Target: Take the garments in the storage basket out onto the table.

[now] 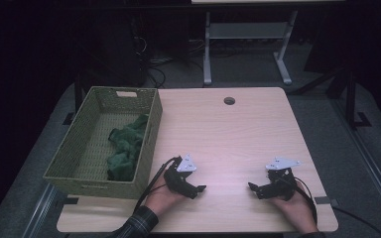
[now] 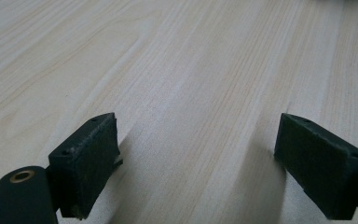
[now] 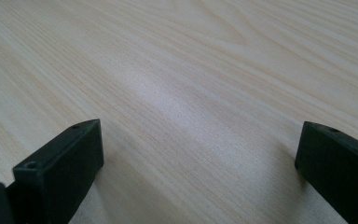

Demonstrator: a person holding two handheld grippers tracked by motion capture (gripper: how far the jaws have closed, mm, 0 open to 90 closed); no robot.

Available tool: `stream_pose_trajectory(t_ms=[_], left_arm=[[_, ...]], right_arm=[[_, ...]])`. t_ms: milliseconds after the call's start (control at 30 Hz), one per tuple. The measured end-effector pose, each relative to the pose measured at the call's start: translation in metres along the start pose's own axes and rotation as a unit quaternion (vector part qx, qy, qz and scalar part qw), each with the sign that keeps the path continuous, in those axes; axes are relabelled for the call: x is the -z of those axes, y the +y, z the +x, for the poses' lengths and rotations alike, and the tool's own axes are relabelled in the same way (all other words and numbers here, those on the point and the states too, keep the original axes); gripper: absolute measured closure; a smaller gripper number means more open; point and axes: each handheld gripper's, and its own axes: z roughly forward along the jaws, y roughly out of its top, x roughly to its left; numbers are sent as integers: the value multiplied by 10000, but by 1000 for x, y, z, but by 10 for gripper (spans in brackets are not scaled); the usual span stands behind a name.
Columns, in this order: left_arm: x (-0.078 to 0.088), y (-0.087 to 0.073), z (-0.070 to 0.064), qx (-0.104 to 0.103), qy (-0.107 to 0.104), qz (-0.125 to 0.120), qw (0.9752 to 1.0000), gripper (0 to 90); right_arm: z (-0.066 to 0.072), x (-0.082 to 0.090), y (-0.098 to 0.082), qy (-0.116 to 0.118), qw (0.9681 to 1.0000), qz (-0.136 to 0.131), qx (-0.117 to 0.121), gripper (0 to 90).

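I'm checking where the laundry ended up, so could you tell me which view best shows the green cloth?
The high view: the green cloth lies bunched inside the woven basket. Both gripper views look onto bare tabletop.

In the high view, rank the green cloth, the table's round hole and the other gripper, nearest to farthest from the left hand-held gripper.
1. Green cloth, in the woven basket left of the left hand-held gripper.
2. Right hand-held gripper, across the near table edge.
3. Round hole, at the far edge.

We note a pale wood bench (image 1: 238, 134) with a round cable hole (image 1: 229, 101), grey floor (image 1: 248, 67) around it, a white metal frame (image 1: 245, 44) behind, surroundings dim.
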Motion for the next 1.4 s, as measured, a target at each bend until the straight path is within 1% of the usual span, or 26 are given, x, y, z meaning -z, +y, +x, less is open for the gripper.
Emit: stream_pose_trajectory(t_ms=[100, 267, 367, 400, 500, 567, 667, 700, 733, 833, 900, 933, 1000, 1067, 1100, 1167, 1200, 1300, 1367, 1400], left_arm=[[0, 0, 1, -14, -30, -5, 10000, 128], [1, 0, 3, -102, -86, -10, 9999, 133], [1, -1, 4, -129, -70, -24, 9999, 132], [2, -2, 6, -72, -56, -19, 10000, 131], [2, -2, 7, -42, -37, -15, 10000, 131], [2, -1, 7, -63, -28, 13, 10000, 130], [4, 1, 8, -159, 23, 86, 9998, 129], [5, 1, 10, -134, -19, 101, 9999, 127], [6, 1, 10, -93, -11, 81, 9999, 127], [7, 3, 12, -78, 10, 34, 10000, 127], [10, 3, 12, -102, 67, 5, 9999, 127], [14, 3, 13, -95, 75, 38, 9999, 127], [16, 3, 14, -76, 89, -5, 9999, 127], [21, 5, 15, 19, 91, -86, 9999, 128], [22, 5, 16, -8, 104, -88, 9999, 128], [23, 6, 16, 9, 112, -92, 9999, 128], [25, 6, 17, 62, 86, -158, 9998, 128], [26, 7, 17, 113, 83, -177, 9997, 127], [27, 8, 17, 87, 86, -217, 9997, 128], [28, 9, 16, 145, 82, -234, 9996, 129]], right_arm=[[0, 0, 0, -1, 10000, -1, 2, 7], [0, 0, 0, 0, 10000, -1, 4, 7], [0, 0, 0, -1, 10000, -1, 2, 7], [0, 0, 0, -1, 10000, 0, 5, 7], [0, 0, 0, -1, 10000, 0, 6, 7], [0, 0, 0, -3, 10000, 0, 3, 7], [0, 0, 0, -6, 10000, -8, 12, 7], [0, 0, 0, -10, 10000, -6, 10, 7], [0, 0, 0, -20, 10000, -6, 1, 7], [1, 0, 0, -42, 10000, 9, -29, 7], [1, 0, 0, -39, 10000, 9, -29, 7], [1, 0, 0, -33, 10000, 1, -5, 7], [1, 0, 0, -31, 10000, -1, -7, 7], [1, 0, 0, -36, 10000, 3, -13, 7], [1, 0, 0, -37, 10000, -4, -7, 7], [1, 0, 0, -47, 10000, 0, -12, 7], [1, 0, 0, -45, 10000, -2, -6, 7], [1, 0, 0, -47, 10000, -3, -5, 7], [1, 0, 0, -39, 10000, 12, -33, 7], [1, 0, 0, -39, 10000, 12, -34, 7]])
